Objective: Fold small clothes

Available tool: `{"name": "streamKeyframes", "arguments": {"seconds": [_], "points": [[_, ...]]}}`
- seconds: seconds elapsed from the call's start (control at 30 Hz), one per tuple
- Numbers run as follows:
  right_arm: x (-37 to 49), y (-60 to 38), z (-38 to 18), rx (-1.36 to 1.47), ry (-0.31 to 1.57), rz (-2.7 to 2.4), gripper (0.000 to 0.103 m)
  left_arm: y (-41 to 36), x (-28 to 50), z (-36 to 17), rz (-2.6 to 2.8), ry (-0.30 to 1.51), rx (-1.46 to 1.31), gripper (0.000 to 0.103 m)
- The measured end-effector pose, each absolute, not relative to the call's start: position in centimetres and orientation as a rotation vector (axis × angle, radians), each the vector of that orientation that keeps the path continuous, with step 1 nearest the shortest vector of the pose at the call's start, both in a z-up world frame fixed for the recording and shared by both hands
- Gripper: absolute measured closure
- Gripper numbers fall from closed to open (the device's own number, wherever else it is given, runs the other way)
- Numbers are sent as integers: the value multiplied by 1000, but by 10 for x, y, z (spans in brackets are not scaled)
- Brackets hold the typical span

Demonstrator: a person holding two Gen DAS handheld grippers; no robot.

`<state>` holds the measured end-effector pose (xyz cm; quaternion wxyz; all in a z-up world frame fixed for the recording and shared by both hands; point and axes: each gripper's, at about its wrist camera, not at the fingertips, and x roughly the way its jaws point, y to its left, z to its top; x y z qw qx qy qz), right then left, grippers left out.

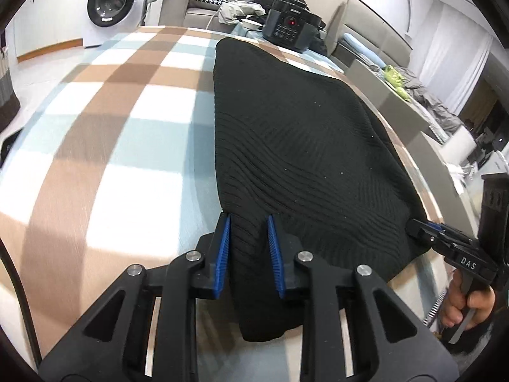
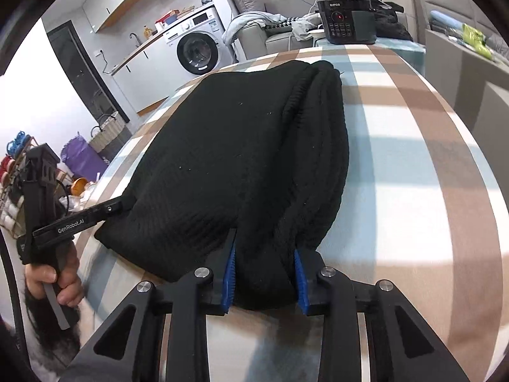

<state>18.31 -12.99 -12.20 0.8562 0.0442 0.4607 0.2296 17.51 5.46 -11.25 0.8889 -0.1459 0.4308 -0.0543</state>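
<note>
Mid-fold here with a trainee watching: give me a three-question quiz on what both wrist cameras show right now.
1. True or false: the black ribbed knit garment lies on a plain white sheet.
2. What does the left gripper have between its blue pads?
3. Which appliance stands at the far end of the checked brown, white and pale blue cloth? A) black multicooker B) toaster C) kettle

Key:
1. False, the cloth is checked.
2. A near corner of the garment; the right gripper pinches the other.
3. A, the black multicooker.
</note>
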Motion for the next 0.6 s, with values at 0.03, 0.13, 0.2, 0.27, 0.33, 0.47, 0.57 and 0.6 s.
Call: {"name": "streamKeyframes", "arguments": {"seconds": [0.03, 0.13, 0.2, 0.27, 0.33, 0.47, 0.57, 0.6], "points": [[189, -125, -122, 86, 966, 486, 72, 58, 183, -112, -102, 891, -295, 82], [210, -112, -123, 98, 976, 479, 72, 69, 207, -110, -81, 882, -290, 82], [222, -107, -124, 95, 970, 467, 72, 72, 218, -109, -73, 884, -291, 82], [231, -105, -124, 97, 966, 460, 72, 73, 226, -109, -66, 877, -281, 82], [240, -104, -124, 100, 965, 451, 72, 73, 231, -109, -64, 872, -272, 82], [241, -104, -123, 91, 958, 454, 71, 72, 230, -110, -54, 855, -258, 82], [237, -105, -118, 66, 940, 459, 64, 70, 221, -105, -29, 830, -240, 77], [234, -107, -114, 58, 919, 459, 60, 69, 217, -102, -26, 819, -227, 73]]}}
